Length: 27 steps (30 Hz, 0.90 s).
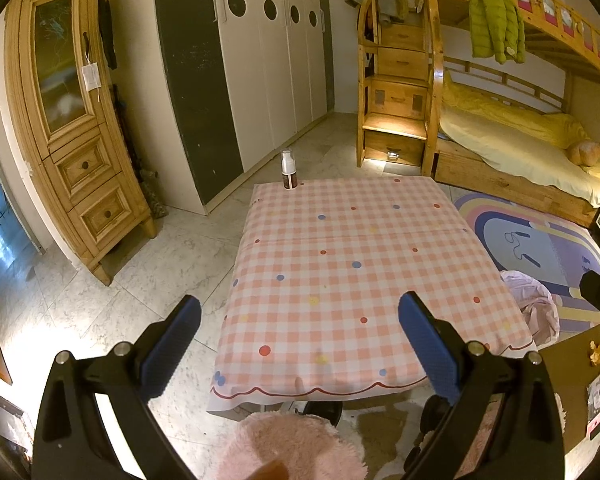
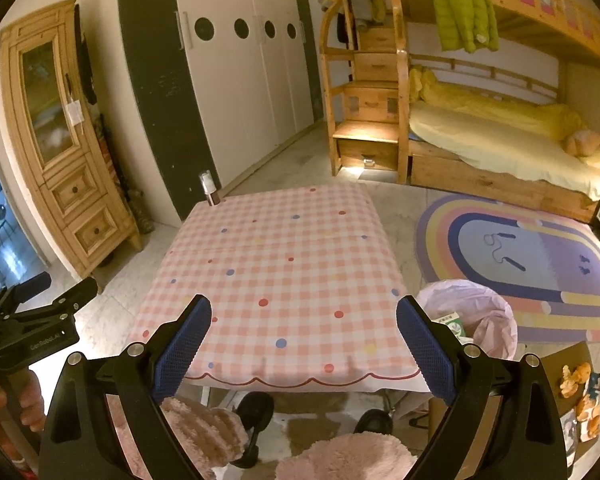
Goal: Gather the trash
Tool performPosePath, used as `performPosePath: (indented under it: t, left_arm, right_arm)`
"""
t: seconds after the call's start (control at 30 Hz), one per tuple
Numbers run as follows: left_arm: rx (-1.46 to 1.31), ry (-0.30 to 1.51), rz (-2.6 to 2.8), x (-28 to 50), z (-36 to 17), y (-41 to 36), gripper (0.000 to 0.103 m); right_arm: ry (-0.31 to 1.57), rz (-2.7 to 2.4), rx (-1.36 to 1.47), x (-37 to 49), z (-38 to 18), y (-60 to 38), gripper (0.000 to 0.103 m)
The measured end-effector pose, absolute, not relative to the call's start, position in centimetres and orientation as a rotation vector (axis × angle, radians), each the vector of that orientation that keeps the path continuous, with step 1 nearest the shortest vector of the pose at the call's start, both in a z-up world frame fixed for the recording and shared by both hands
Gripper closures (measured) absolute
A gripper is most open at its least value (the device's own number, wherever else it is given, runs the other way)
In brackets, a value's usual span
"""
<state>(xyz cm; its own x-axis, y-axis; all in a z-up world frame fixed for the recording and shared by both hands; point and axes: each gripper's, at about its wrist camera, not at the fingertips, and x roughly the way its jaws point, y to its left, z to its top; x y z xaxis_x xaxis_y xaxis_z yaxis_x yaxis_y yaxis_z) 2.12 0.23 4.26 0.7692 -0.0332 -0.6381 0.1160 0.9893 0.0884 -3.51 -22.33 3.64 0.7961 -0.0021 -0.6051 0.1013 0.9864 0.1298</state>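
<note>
Both tongs are spread wide and nothing is pinched in either: the left tongs point(image 1: 300, 336) and the right tongs point(image 2: 304, 338) are held over the near edge of the surface point(image 1: 340, 280), which is covered with a pink-and-white checked cloth dotted in colours. Only one loose item is seen on that cloth, a small white pump bottle with a dark base point(image 1: 287, 169), standing upright at the far left corner, well apart from both tongs. A bin lined with a pale pink plastic bag point(image 2: 488, 320) stands on the floor just beside the surface's right edge; a green-and-white carton point(image 2: 454, 322) is already seen inside it. Whether the bottle counts as trash cannot be told, but it is judged the only candidate in reach of the task.

Several risks are judged from here. The bottle is tall, narrow and close to the corner, so it could be knocked off the edge if it is approached from the near side or struck by one finger before the other. A smooth round body could slip if it is pinched too high, near the pump. The loose cloth could be dragged by a low pass, and the bottle toppled. The bin's soft liner could fold over the opening and the drop be missed.
</note>
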Motion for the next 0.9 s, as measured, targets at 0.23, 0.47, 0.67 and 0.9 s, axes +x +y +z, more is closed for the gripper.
performPosePath:
  t: [0.23, 0.47, 0.67, 0.9]
  left_arm:
    - [0.126, 0.69, -0.081, 2.14, 4.24, 0.08, 0.007]
    - [0.124, 0.692, -0.08, 2.12, 4.24, 0.07, 0.007]
    - [0.125, 0.692, -0.08, 2.12, 4.23, -0.05, 0.007]
    - [0.132, 0.694, -0.081, 1.92, 3.85, -0.23, 0.007]
  right_arm:
    - [0.652, -0.055, 0.161, -3.44, 3.69, -22.35, 0.01]
    - [0.652, -0.056, 0.162, -3.38, 3.71, -22.36, 0.01]
    - [0.654, -0.055, 0.164, -3.47, 3.69, -22.41, 0.01]
    - [0.656, -0.056, 0.167, -3.4, 3.77, -22.39, 0.01]
